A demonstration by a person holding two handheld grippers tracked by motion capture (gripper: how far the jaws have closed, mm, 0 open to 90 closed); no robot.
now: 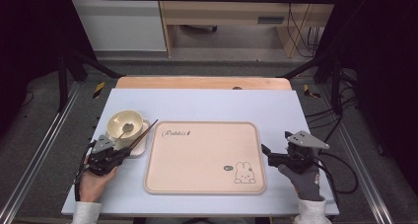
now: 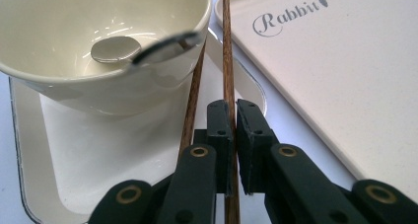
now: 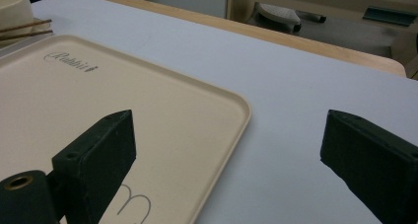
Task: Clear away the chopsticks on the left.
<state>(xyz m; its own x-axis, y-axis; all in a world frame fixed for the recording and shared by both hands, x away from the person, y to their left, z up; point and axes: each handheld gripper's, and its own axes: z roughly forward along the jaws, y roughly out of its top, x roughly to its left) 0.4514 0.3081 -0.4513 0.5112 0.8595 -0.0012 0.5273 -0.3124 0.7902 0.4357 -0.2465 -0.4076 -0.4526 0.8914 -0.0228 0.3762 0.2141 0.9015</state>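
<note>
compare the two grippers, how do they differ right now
The left gripper has its jaws shut on one chopstick beside the bowl; the right gripper stands wide open, holding nothing. The left sits at the small white plate, the right by the beige tray's edge. Both have black jaws.

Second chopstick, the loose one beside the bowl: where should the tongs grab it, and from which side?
Take the loose chopstick at its near end, coming low along its length from the person's side. Farther up it runs close beside the bowl wall, leaving no room for a pad. The left tongs are shut on the other chopstick, so free them first.
</note>
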